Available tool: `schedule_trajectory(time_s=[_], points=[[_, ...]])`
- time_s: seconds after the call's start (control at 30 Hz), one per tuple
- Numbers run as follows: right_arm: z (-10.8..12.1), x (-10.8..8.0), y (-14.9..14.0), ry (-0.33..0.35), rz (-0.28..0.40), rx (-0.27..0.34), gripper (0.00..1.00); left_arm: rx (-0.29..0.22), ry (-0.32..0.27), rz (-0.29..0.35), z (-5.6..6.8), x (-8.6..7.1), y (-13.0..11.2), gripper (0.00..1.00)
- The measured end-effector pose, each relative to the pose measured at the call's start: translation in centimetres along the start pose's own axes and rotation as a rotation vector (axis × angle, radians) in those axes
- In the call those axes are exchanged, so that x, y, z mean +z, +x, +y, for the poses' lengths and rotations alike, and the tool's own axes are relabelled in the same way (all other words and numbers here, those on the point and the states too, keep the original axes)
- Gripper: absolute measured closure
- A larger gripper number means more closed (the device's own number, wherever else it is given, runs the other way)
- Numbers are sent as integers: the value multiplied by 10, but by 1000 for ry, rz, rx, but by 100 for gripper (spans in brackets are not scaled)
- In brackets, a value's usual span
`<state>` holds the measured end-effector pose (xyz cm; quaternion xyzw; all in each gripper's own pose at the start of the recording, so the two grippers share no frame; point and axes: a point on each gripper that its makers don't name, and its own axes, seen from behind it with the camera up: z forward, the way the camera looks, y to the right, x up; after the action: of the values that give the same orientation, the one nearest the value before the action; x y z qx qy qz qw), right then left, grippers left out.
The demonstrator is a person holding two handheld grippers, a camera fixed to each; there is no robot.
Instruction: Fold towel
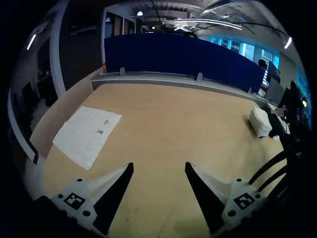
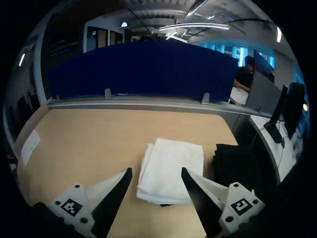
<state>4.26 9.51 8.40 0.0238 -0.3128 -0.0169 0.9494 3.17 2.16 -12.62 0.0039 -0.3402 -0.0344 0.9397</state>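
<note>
A white towel [image 1: 87, 134] lies spread flat on the wooden table [image 1: 170, 119], ahead and to the left of my left gripper [image 1: 158, 166], which is open and holds nothing. A stack of folded white towels [image 2: 171, 170] sits right in front of my right gripper [image 2: 155, 171]; its open fingers frame the stack without touching it. The same stack [image 1: 260, 121] appears at the table's right edge in the left gripper view. The flat towel [image 2: 30, 146] shows as a sliver at the far left in the right gripper view.
A blue partition [image 1: 178, 55] on a grey rail runs along the table's far edge. A black chair [image 2: 235, 162] stands just right of the towel stack. A person [image 2: 245, 75] sits at a desk with monitors [image 2: 291, 105] beyond.
</note>
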Motion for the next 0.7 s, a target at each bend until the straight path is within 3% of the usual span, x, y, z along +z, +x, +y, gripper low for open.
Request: schedule_trajectory(time_s=[0.4, 0.5, 0.7], points=[[-28, -63, -27, -15, 86, 134, 4, 18, -44, 27, 2, 3, 10, 3], [-37, -77, -27, -11, 135, 161, 4, 26, -56, 41, 5, 4, 14, 3], [-51, -109, -14, -18, 318, 183, 3, 35, -85, 89, 10, 6, 27, 3]])
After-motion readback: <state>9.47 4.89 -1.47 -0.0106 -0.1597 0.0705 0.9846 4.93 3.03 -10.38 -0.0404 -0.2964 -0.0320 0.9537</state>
